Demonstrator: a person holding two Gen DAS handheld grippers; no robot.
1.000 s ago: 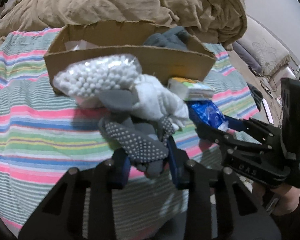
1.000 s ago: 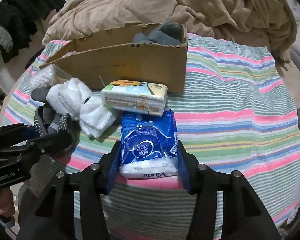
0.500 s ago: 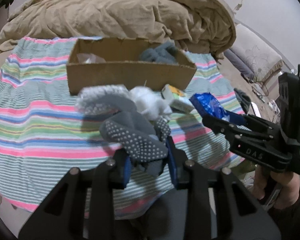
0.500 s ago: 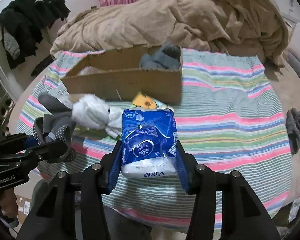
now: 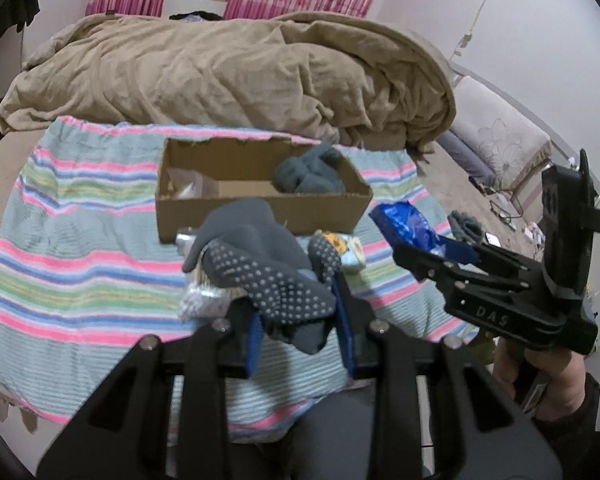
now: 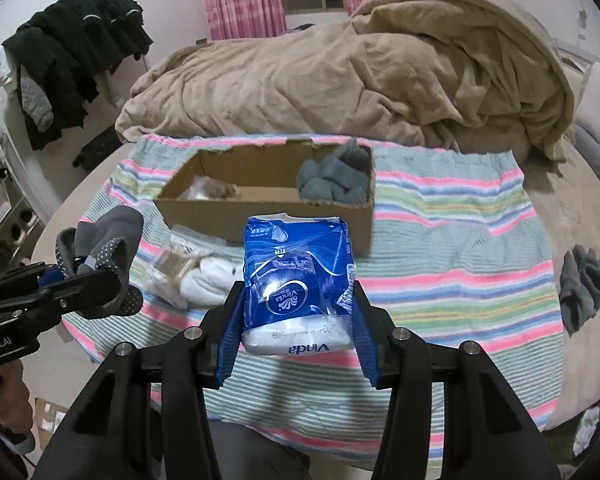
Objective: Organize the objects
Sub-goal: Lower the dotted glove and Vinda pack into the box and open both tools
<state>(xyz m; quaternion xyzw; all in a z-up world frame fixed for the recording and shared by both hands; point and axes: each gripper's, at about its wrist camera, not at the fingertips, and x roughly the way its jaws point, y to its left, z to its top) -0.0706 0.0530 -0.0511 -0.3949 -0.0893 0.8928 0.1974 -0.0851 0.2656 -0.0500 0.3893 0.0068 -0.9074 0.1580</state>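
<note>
My left gripper [image 5: 298, 320] is shut on a grey sock with white grip dots [image 5: 260, 264] and holds it above the striped blanket [image 5: 80, 264]. It also shows at the left of the right wrist view [image 6: 96, 264]. My right gripper [image 6: 296, 320] is shut on a blue Vinda tissue pack [image 6: 296, 280], held above the blanket in front of the open cardboard box [image 6: 260, 216]. The box [image 5: 260, 208] holds a bundle of grey socks [image 5: 312, 172] at its right end and a pale item at its left [image 6: 208, 192].
White socks [image 6: 204, 284] and a clear bag of white beads [image 5: 198, 300] lie on the blanket before the box. A yellow tissue pack [image 5: 346, 250] lies there too. A tan duvet [image 6: 360, 80] is heaped behind. Dark socks [image 6: 580, 288] lie at the right edge.
Both grippers have risen and pulled back from the blanket, carrying the grey sock and the blue tissue pack. The box and the items before it now look farther off.
</note>
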